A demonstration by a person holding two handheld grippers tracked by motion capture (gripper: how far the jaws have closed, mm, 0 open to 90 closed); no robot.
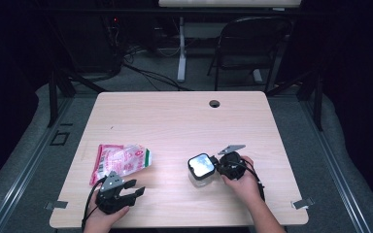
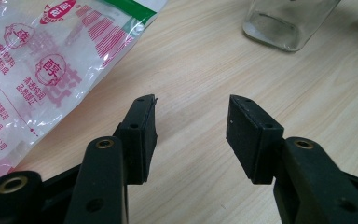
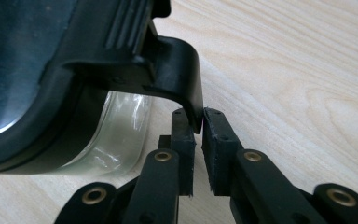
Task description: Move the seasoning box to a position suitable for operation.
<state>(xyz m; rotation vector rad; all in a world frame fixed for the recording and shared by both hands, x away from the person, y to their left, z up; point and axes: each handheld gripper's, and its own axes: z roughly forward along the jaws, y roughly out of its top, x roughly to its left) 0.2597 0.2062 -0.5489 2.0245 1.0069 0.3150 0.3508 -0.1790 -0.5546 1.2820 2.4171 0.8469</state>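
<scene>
We've got the right gripper (image 3: 198, 122) pinched on the black latch tab (image 3: 179, 65) of the jar lid (image 1: 201, 165); the glass jar (image 1: 197, 177) stands on the table (image 1: 184, 116) near the front edge, right of centre. Left gripper (image 2: 191, 126) sits half open w/ nothing between its pads, near the snack bag (image 1: 120, 161), well apart from the jar. Risk as we judge it: the grip is only at the tab's tip, so a pull could slip off. The jar isn't braced, so it may tip or slide. Whether the latch is already released we can't tell.
</scene>
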